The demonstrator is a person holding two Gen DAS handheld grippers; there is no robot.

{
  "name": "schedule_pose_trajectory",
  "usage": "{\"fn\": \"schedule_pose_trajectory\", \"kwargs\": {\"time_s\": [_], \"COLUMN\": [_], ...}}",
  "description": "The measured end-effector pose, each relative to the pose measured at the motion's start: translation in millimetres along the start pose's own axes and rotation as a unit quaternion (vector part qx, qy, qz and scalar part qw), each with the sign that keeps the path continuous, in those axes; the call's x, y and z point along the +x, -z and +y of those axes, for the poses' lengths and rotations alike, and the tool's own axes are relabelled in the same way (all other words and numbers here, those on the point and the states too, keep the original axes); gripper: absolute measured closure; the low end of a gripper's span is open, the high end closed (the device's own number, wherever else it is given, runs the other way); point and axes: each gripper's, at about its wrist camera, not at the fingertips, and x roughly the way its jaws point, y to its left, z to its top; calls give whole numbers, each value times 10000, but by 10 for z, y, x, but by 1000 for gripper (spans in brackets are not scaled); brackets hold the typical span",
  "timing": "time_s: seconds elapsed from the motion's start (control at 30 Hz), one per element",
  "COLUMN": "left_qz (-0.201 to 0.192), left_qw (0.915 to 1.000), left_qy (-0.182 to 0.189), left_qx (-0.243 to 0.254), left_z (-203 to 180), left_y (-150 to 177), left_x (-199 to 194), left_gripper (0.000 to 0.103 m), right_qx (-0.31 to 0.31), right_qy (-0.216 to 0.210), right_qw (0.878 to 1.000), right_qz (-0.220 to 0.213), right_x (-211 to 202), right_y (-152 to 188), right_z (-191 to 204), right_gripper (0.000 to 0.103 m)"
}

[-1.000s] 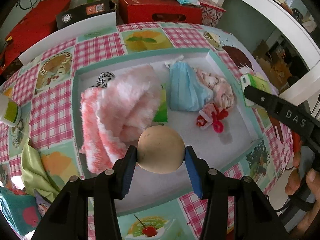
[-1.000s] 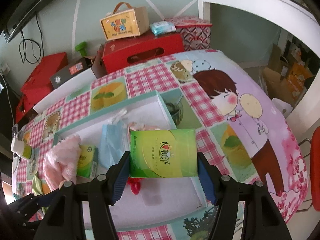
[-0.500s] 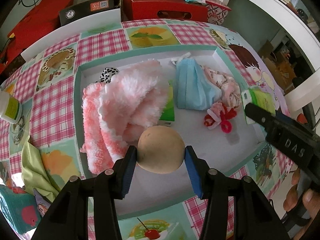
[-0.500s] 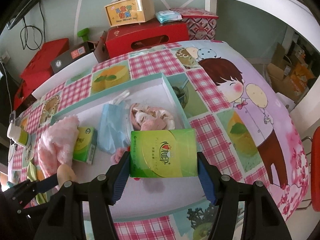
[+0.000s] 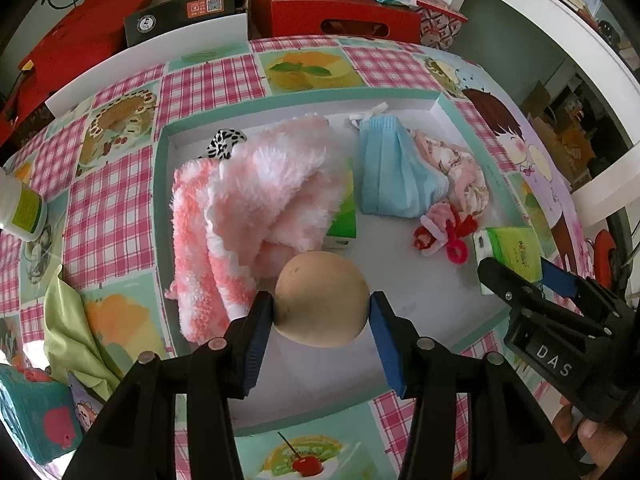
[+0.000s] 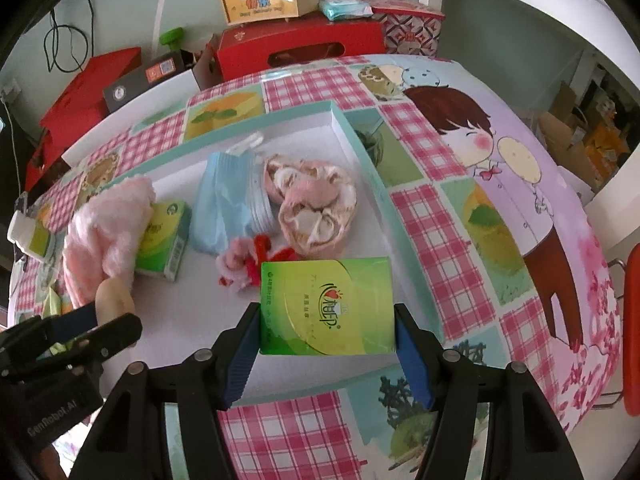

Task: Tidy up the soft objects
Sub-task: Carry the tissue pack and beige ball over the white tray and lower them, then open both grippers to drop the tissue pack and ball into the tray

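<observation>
Tan ball (image 5: 321, 299): we see it pinched between the blue pads of the left gripper (image 5: 322, 312), its jaws pressed on both sides, over the tray's 6 o'clock part
Green tissue pack (image 6: 326, 306): we see it clamped flat between the jaws of the right gripper (image 6: 327, 330), over the tray's 5 o'clock corner
Tray (image 5: 160, 184): white floor, teal rim, lying on the desk
Pink fluffy towel (image 5: 256, 204): heaped at the ball's 11 o'clock, just beside it
Small green box (image 6: 164, 240): partly tucked under the towel
Blue mask (image 5: 392, 172): at the ball's 1 o'clock, touching a pink floral cloth bundle (image 6: 314, 208)
Pink and red hair ties (image 5: 444, 232): at the ball's 2 o'clock, near the bundle
Desk (image 6: 440, 216): we see a checked, cartoon-printed cloth over it
Beyond the tray: a yellow-green cloth (image 5: 72, 328) and a white bottle (image 5: 22, 208) at 9 o'clock on the desk
</observation>
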Motion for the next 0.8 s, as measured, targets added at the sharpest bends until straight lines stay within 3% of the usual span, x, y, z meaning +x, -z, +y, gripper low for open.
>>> {"fn": "schedule_pose_trajectory", "kwargs": {"time_s": [0.4, 0.53, 0.8], "left_qz": [140, 131, -8], "left_qw": [9999, 9999, 9999], "left_qy": [20, 31, 101], "left_qx": [-27, -30, -35], "left_z": [20, 19, 30], "left_y": [7, 7, 6], "left_x": [37, 21, -145], "left_gripper": [51, 43, 41], "right_qx": [-63, -107, -137], "right_qy": [55, 70, 102], "right_qw": [9999, 9999, 9998], "right_qz": [104, 84, -87], "right_x": [64, 62, -42], "right_y": [-15, -29, -62], "right_z": [37, 47, 35], "right_gripper": [35, 35, 34]}}
